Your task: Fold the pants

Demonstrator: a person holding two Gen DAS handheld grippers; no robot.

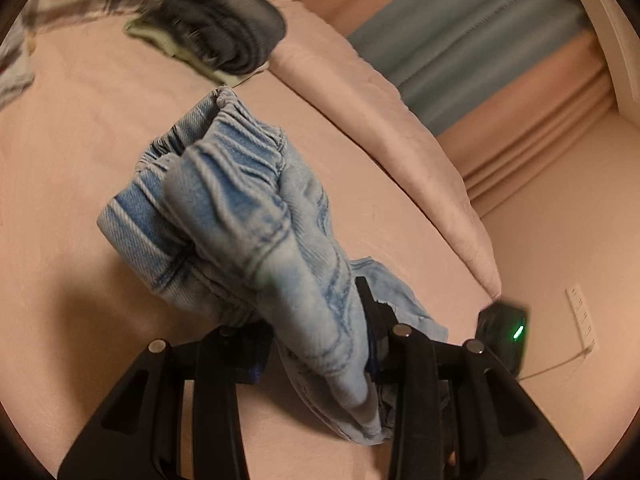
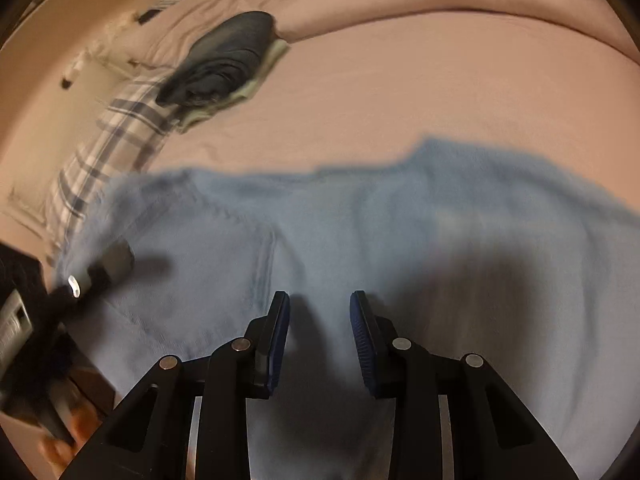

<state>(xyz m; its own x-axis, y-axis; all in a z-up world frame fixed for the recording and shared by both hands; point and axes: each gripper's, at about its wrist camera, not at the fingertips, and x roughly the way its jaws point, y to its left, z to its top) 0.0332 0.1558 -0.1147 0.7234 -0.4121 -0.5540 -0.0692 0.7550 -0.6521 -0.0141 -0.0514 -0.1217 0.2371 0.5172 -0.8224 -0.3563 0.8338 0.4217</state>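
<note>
While our left claw [image 1: 320,344] pinches the pants [image 1: 240,216] by the waistband to lift them off the bed [image 1: 80,160], our right claw [image 2: 320,340] hovers spread above the cloth lower in its frame.

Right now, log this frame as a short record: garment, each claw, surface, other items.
garment: light blue denim pants, partly spread on the bed
left claw: shut on a bunched part of the pants, lifted off the bed
right claw: open above the pants, nothing between its pads
surface: pink bed sheet
other items: folded dark clothes, plaid pillow
</note>
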